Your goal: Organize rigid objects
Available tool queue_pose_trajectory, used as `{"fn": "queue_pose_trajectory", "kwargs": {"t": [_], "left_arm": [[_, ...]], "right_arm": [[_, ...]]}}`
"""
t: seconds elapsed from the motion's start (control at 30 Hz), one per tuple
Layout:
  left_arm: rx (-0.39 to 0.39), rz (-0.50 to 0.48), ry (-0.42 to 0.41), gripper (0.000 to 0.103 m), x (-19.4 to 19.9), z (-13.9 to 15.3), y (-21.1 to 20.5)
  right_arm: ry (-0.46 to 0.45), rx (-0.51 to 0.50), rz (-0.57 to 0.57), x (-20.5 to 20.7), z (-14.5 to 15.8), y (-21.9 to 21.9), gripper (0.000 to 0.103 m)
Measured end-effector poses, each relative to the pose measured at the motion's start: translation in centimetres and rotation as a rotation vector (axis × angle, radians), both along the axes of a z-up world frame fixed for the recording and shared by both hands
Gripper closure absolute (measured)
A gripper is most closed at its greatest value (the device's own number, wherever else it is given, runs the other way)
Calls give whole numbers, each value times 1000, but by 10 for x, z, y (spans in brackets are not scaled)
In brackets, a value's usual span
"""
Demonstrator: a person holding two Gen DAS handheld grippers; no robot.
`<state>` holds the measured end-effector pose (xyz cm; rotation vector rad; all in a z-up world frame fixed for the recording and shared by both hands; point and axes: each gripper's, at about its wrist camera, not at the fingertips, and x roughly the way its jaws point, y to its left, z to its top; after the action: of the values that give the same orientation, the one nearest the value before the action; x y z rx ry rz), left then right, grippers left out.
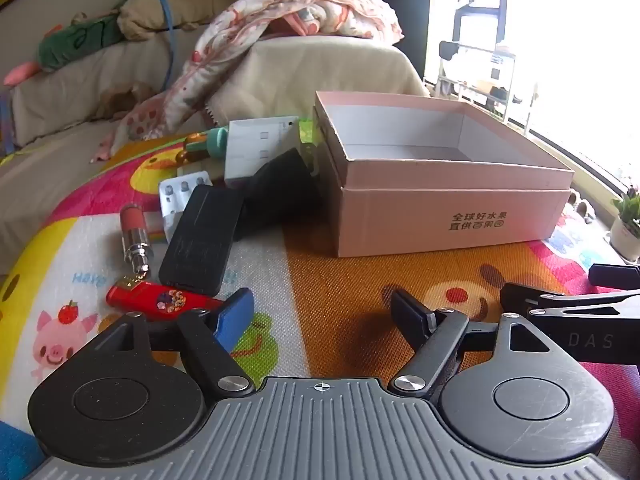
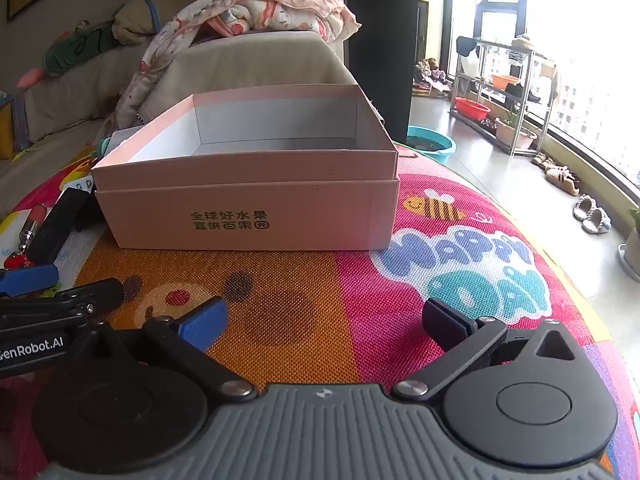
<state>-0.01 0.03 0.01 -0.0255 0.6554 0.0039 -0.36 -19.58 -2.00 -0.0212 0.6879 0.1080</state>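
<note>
An open pink cardboard box (image 1: 448, 216) stands on the play mat; it also shows in the right wrist view (image 2: 248, 216), and what I see of its inside is bare. Left of it lies a pile: a red lighter (image 1: 160, 298), a flat black case (image 1: 200, 240), a lipstick (image 1: 134, 236), a blister pack (image 1: 176, 192), a white carton (image 1: 260, 144), a dark pouch (image 1: 280, 188) and a teal-capped bottle (image 1: 212, 142). My left gripper (image 1: 324, 316) is open and empty, just right of the lighter. My right gripper (image 2: 324, 320) is open and empty in front of the box.
The colourful play mat (image 2: 360, 280) lies on the floor. A covered sofa (image 1: 80, 80) with a blanket and soft toys stands behind. A blue basin (image 2: 432, 146), a shelf rack (image 2: 500, 92) and slippers (image 2: 592, 216) are at the right by the window.
</note>
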Motion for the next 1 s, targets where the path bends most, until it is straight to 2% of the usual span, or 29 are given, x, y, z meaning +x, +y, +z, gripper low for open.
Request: {"fn": "queue_pose_trajectory", "kwargs": {"t": [1.0], "left_arm": [[7,0,-1,21,0,0,0]], "right_arm": [[-5,-7,9,2,0,1,0]]}}
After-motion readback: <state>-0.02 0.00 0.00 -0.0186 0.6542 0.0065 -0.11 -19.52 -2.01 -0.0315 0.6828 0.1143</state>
